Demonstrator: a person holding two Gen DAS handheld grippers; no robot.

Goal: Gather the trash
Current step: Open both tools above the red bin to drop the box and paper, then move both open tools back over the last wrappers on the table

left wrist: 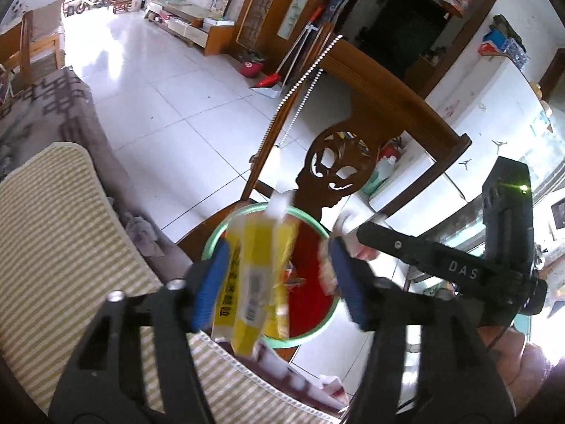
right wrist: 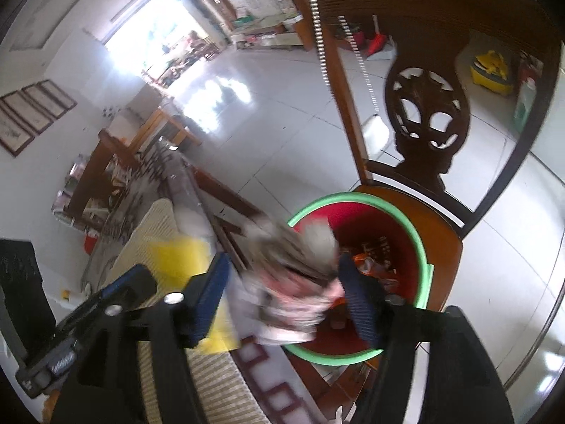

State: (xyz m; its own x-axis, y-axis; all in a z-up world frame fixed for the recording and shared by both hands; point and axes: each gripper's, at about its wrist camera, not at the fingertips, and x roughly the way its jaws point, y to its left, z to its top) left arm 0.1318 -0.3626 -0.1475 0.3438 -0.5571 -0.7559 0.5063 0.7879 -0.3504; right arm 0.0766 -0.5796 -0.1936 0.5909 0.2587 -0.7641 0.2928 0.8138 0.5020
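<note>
My left tool (left wrist: 279,279) stands with its blue pads (left wrist: 208,289) spread. A yellow packet (left wrist: 252,282) sits between them, blurred, over the bucket (left wrist: 310,332). It lies close to the left pad; I cannot tell whether it touches. The right pad stands clear of it.

My right tool (right wrist: 282,296) is likewise spread. A crumpled pink and grey wrapper (right wrist: 289,282) sits between its pads, blurred, partly over the near left rim of the bucket (right wrist: 353,198). Whether either pad still presses on it, I cannot tell.

The bucket is red inside with a green rim. It stands on the seat of a wooden chair (right wrist: 423,106) with a carved back. More wrappers (right wrist: 374,268) lie at its bottom.

In the left view, the right tool (left wrist: 353,240) enters from the right, just beside the bucket rim. In the right view, the left tool (right wrist: 134,282) shows at the near left, with the yellow packet (right wrist: 180,258) beside it.

A striped cushion (left wrist: 53,247) lies at the near left of the chair. The floor (left wrist: 169,106) is white tile.
</note>
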